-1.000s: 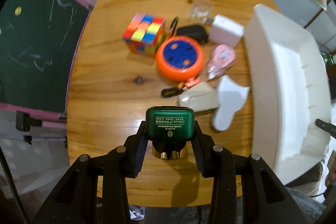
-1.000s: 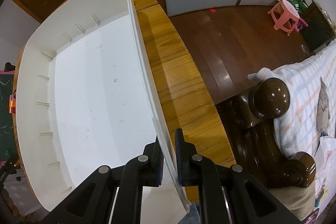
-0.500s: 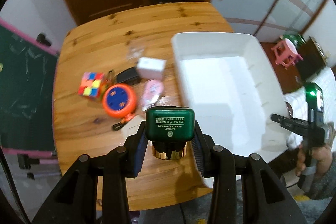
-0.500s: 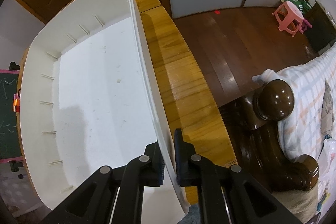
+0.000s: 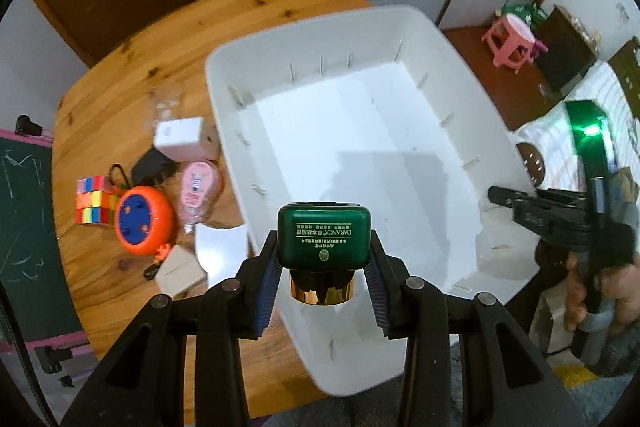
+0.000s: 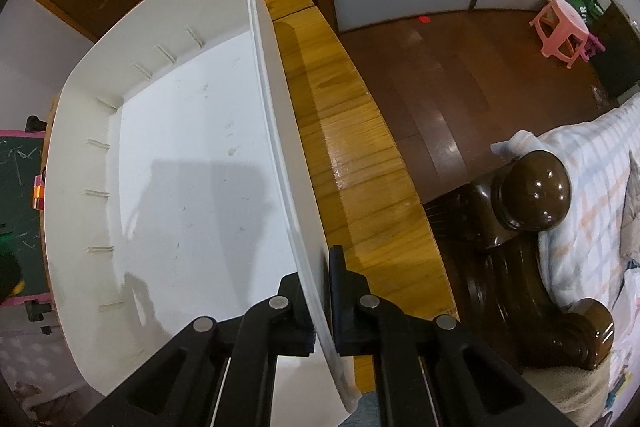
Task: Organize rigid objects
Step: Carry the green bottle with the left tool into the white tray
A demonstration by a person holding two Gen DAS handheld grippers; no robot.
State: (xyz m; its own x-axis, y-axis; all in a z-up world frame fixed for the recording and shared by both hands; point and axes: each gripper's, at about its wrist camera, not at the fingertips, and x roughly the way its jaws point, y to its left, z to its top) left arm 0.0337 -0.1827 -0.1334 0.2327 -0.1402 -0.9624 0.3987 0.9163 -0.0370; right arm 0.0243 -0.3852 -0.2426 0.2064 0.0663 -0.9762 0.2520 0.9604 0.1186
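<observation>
The left tongs (image 5: 324, 267) point steeply down, clamped on a green bottle (image 5: 323, 235) with a gold cap (label upside down in the wrist view), now held over the near end of the white bin (image 5: 224, 95). A second ago they hung over bare bench (image 5: 120, 67) beside the cube (image 5: 94, 201) and orange reel (image 5: 145, 219). The right tongs (image 6: 320, 301) have kept their place, also aimed downward, pinched shut on the bin's side wall.

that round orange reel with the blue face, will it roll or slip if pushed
The round orange reel with a blue face lies flat on the wooden table, so it would probably slide, not roll. Its smooth plastic shell may slip. It looks rigid, and unlikely to tip.
</observation>
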